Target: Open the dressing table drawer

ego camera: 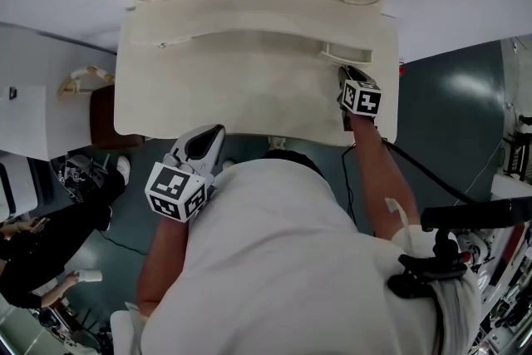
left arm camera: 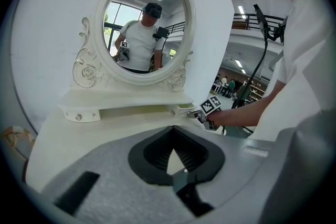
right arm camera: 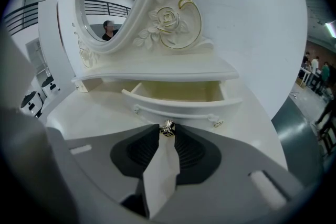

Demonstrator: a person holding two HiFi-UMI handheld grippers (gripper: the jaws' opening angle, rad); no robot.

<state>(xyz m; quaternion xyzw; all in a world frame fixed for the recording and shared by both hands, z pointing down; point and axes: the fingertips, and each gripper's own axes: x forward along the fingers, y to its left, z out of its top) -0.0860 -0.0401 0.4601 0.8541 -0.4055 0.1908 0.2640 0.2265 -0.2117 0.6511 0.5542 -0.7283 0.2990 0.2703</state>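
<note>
Plainly, the white table (ego camera: 249, 100) fills the scene, with an oval mirror (left arm camera: 143, 23) at its back. Under the shelf on the right, the drawer (right arm camera: 178, 93) is seen partly out, its inside empty. Its small metal knob (right arm camera: 167, 129) is clamped between the tips of the right gripper (right arm camera: 167, 136). The pull is best kept level and straight along the drawer's run, so that the knob is not slipped from the pads nor the drawer jammed askew. The left gripper (left arm camera: 173, 152) is held at the table's front edge, closed on nothing. A second drawer (left arm camera: 81, 114) on the left is shut. Nothing is seen in the drawer's path.
</note>
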